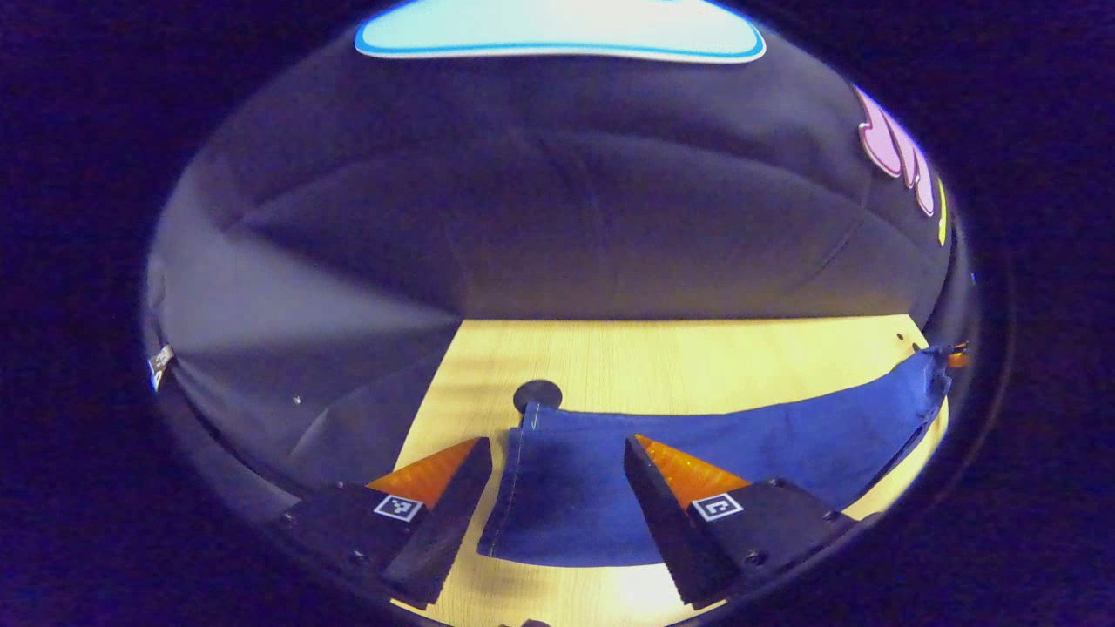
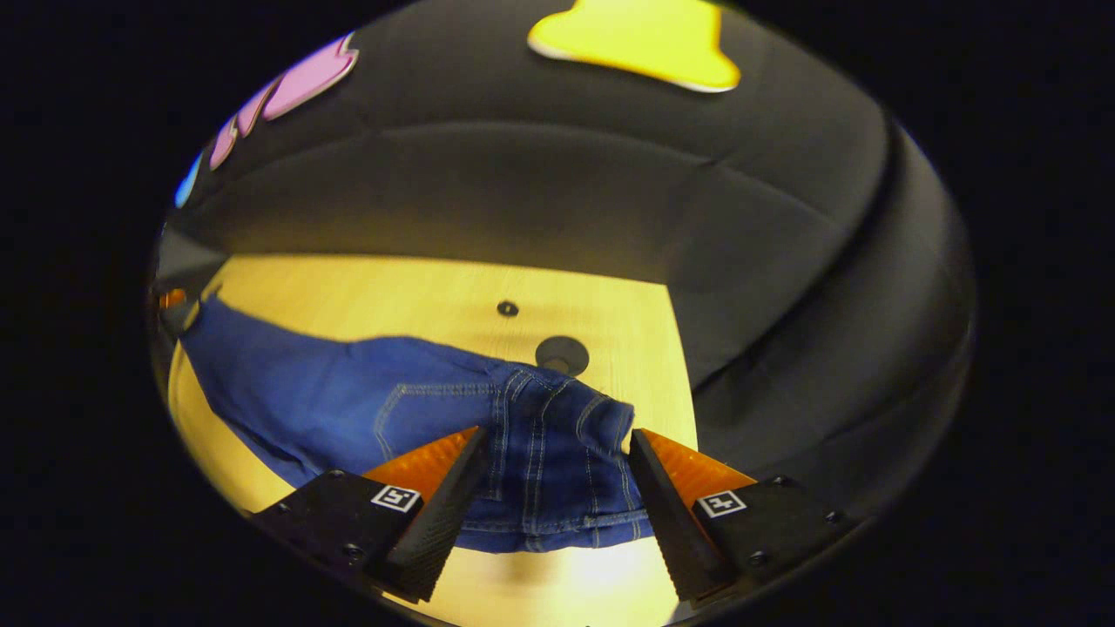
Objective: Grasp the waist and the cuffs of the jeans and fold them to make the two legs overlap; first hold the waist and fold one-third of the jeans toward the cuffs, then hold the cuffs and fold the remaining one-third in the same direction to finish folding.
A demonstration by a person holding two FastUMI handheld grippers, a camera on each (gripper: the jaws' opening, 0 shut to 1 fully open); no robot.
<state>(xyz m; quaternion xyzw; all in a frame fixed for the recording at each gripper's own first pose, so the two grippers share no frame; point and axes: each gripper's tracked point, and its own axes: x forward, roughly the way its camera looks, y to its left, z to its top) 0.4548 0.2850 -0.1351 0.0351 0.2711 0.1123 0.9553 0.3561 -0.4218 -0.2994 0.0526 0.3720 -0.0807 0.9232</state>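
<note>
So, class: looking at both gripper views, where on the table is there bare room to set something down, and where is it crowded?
Bare wood lies between the jeans and the black cloth wall, around a round dark hole in the table. A thin strip also runs along the near edge. The middle is crowded: the jeans stretch across it, the left gripper open over the cuffs, the right gripper open over the waist.

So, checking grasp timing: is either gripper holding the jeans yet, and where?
Nothing held. Both grippers, left and right, hover open over the jeans.
</note>
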